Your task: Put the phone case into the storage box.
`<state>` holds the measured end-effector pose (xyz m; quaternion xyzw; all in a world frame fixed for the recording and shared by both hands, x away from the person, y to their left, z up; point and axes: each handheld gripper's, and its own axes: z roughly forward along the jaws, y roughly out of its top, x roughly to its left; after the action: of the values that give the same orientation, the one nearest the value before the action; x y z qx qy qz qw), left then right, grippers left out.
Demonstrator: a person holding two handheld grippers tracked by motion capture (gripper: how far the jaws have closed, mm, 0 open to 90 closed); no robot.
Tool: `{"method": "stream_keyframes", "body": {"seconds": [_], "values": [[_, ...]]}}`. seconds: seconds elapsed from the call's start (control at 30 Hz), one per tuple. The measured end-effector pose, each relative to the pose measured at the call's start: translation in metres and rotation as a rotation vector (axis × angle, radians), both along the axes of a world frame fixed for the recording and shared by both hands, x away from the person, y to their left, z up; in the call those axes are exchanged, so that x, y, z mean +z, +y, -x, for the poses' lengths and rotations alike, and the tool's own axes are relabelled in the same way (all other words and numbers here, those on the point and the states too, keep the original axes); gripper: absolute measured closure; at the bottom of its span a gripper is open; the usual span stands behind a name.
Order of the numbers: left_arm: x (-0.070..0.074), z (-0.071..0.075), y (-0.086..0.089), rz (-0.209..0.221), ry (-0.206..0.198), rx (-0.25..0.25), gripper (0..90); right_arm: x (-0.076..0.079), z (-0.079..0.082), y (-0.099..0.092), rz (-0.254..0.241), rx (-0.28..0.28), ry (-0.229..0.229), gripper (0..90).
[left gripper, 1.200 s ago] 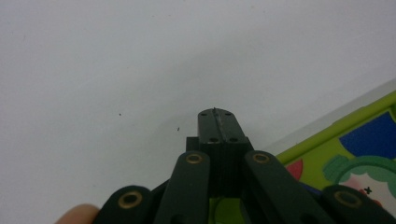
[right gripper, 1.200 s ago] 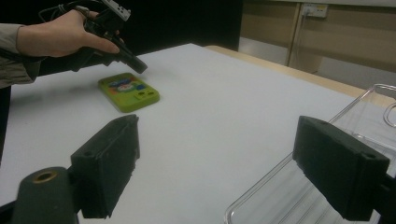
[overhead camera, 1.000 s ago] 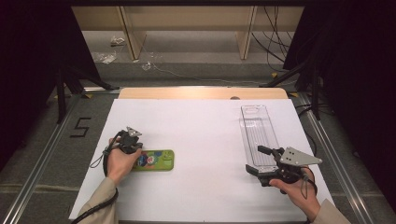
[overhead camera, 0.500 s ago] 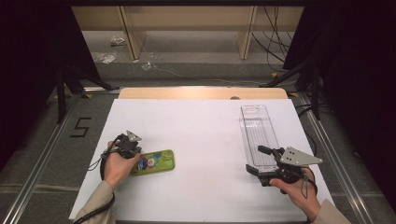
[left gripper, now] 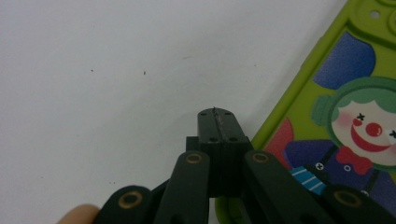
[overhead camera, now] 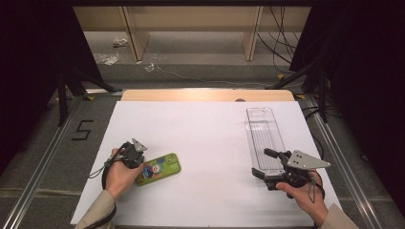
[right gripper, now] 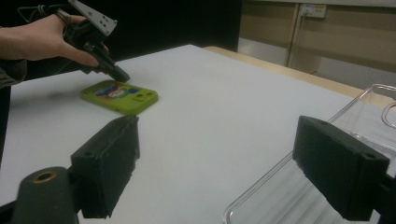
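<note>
Nudged since the earlier frame, the green phone case [overhead camera: 158, 169] had swung its long axis up-right from my left gripper [overhead camera: 135, 157], jaws pressed together apparently touching its near edge, while my right gripper [overhead camera: 265, 164] hung spread beside the clear tray [overhead camera: 263, 133].
</note>
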<state>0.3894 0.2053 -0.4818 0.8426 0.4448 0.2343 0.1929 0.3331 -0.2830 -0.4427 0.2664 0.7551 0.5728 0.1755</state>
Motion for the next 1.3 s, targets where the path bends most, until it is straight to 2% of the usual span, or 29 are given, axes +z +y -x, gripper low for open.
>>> {"method": "stream_keyframes", "body": {"seconds": [0.2,0.57,0.63,0.67,0.7,0.77,0.8,0.83,0.97,1.03,1.07,1.13,1.2,1.27,1.3], "values": [[0.0,0.009,0.001,0.005,0.009,-0.01,89.8,0.0,0.0,0.0,0.001,-0.003,-0.003,15.8],[0.003,0.022,-0.004,-0.04,0.031,-0.039,89.7,0.001,0.0,-0.001,0.0,-0.006,-0.005,15.8],[0.004,0.021,-0.002,-0.026,0.042,-0.036,89.6,0.001,0.0,-0.001,0.0,-0.005,-0.007,15.8],[0.005,0.02,-0.001,-0.022,0.044,-0.027,83.7,0.001,0.0,0.0,-0.001,-0.005,-0.008,15.8],[0.007,0.019,0.002,-0.01,0.042,-0.017,83.7,0.001,0.0,0.0,-0.001,-0.005,-0.008,15.8],[0.012,0.017,0.005,0.008,0.017,0.003,78.9,0.001,0.0,0.0,-0.002,-0.003,-0.008,15.8],[0.015,0.017,0.005,0.002,0.001,0.006,73.0,0.001,-0.001,0.0,-0.003,-0.002,-0.007,15.9],[0.018,0.017,0.005,0.011,-0.016,0.002,73.0,0.001,-0.001,0.0,-0.003,-0.002,-0.007,15.9],[0.027,0.017,0.002,0.074,-0.047,-0.029,55.4,0.001,-0.001,0.0,-0.004,-0.002,-0.006,15.8],[0.031,0.016,-0.001,0.108,-0.041,-0.04,51.9,0.002,-0.001,0.0,-0.005,-0.003,-0.007,15.8],[0.032,0.016,-0.002,0.121,-0.035,-0.047,46.0,0.002,-0.001,0.0,-0.008,-0.004,-0.007,15.8],[0.034,0.015,-0.006,0.13,-0.004,-0.049,26.6,0.002,-0.001,0.0,-0.011,-0.004,-0.01,15.8],[0.035,0.015,-0.01,0.133,0.003,-0.076,14.9,0.002,-0.001,0.0,-0.011,-0.004,-0.007,15.8],[0.035,0.015,-0.013,0.133,0.012,-0.101,13.1,0.002,-0.001,-0.001,-0.011,-0.004,-0.009,15.8],[0.035,0.015,-0.015,0.129,0.022,-0.115,8.1,0.003,-0.001,-0.001,-0.01,-0.004,-0.012,15.8]]}}
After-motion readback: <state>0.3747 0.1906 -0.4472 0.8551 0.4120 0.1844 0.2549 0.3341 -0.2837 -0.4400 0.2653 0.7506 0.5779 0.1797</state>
